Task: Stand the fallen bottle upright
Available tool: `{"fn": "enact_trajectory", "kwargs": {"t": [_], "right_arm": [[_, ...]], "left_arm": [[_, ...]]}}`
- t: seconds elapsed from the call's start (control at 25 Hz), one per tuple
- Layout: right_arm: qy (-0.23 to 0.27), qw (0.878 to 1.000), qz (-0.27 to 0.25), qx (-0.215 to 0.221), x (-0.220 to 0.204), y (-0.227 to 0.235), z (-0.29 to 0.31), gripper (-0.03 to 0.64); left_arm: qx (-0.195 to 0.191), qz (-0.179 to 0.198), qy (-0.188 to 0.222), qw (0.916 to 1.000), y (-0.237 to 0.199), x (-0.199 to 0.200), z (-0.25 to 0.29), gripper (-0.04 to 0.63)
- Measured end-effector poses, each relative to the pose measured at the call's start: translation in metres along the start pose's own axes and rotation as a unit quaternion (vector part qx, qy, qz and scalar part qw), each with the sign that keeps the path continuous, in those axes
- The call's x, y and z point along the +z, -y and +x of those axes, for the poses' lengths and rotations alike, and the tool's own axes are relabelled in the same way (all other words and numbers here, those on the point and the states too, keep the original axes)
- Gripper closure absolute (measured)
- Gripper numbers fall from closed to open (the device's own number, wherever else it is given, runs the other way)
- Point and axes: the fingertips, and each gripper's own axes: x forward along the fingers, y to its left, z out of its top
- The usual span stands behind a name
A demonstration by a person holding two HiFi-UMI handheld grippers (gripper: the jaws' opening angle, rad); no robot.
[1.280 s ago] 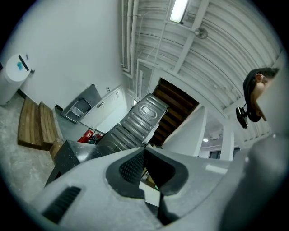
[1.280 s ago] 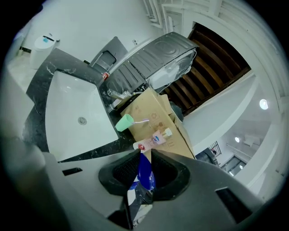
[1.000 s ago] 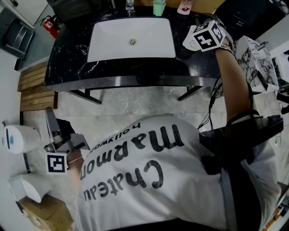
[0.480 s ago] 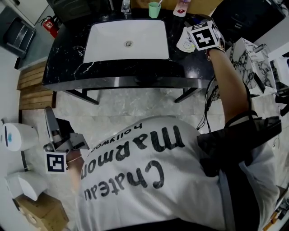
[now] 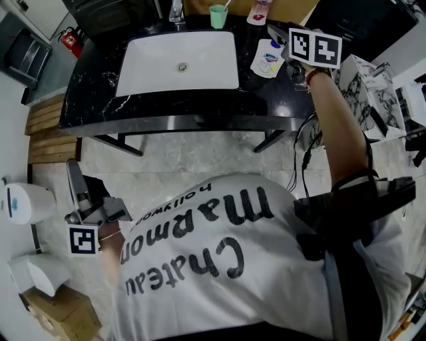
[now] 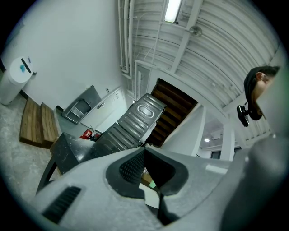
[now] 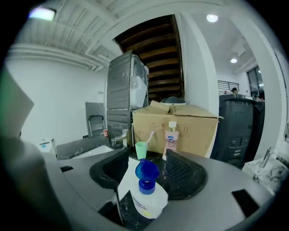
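Note:
The white bottle [image 5: 267,58] with a blue cap [image 7: 146,173] stands upright on the black counter [image 5: 166,110], right of the sink. In the right gripper view its body [image 7: 147,200] rises between my right gripper's [image 7: 146,164] two pads. The jaws have just been opening, and a gap shows on each side of the bottle. In the head view the right gripper [image 5: 285,48] hovers just right of the bottle, under its marker cube [image 5: 314,48]. My left gripper [image 5: 73,170] hangs low at my left side, far from the counter, its tips [image 6: 144,151] together on nothing.
A white sink [image 5: 178,63] with a faucet [image 5: 176,12] fills the counter's middle. Behind the bottle stand a green cup [image 7: 141,149] and a pink bottle [image 7: 171,137] against a cardboard box [image 7: 180,126]. A marble-patterned box [image 5: 363,86] sits at the right.
The right gripper has rolled, let go of the bottle and drawn slightly right of it. The bottle, earlier mostly hidden under the marker cube, now shows on its own. The left gripper has hardly moved.

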Motion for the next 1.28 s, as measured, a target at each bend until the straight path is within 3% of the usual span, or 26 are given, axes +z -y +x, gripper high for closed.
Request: {"fn": "enact_trajectory", "kwargs": {"t": [0.16,0.28,0.36,0.48,0.72,0.96,1.04,1.16,1.28], "right_arm": [[0.05,0.992,0.111,0.025,0.007,0.016,-0.028,0.391],[0.103,0.97,0.213,0.059,0.006,0.029,-0.056,0.393],[0.124,0.956,0.254,0.072,0.0,0.038,-0.072,0.403],[0.121,0.956,0.261,0.061,-0.019,0.053,-0.094,0.477],[0.088,0.958,0.274,0.008,-0.072,0.089,-0.142,0.548],[0.02,0.96,0.279,-0.025,-0.133,0.107,-0.181,0.591],[0.022,0.959,0.28,-0.024,-0.142,0.111,-0.193,0.597],[0.047,0.956,0.287,-0.022,-0.153,0.115,-0.208,0.597],[0.059,0.955,0.288,-0.037,-0.172,0.119,-0.218,0.598]], "left_arm": [[-0.012,-0.002,-0.009,0.9999,0.012,-0.008,0.012,0.58],[-0.026,-0.002,-0.023,0.9994,0.025,-0.02,0.022,0.58],[-0.036,-0.003,-0.031,0.9989,0.035,-0.029,0.028,0.58],[-0.055,-0.006,-0.044,0.9975,0.053,-0.044,0.039,0.58],[-0.101,-0.023,-0.087,0.9908,0.093,-0.089,0.061,0.58],[-0.143,-0.028,-0.157,0.9768,0.138,-0.145,0.07,0.58],[-0.153,-0.009,-0.186,0.9705,0.15,-0.165,0.069,0.58],[-0.158,0.07,-0.209,0.9625,0.163,-0.19,0.067,0.58],[-0.157,0.082,-0.212,0.961,0.176,-0.216,0.063,0.58]]}}
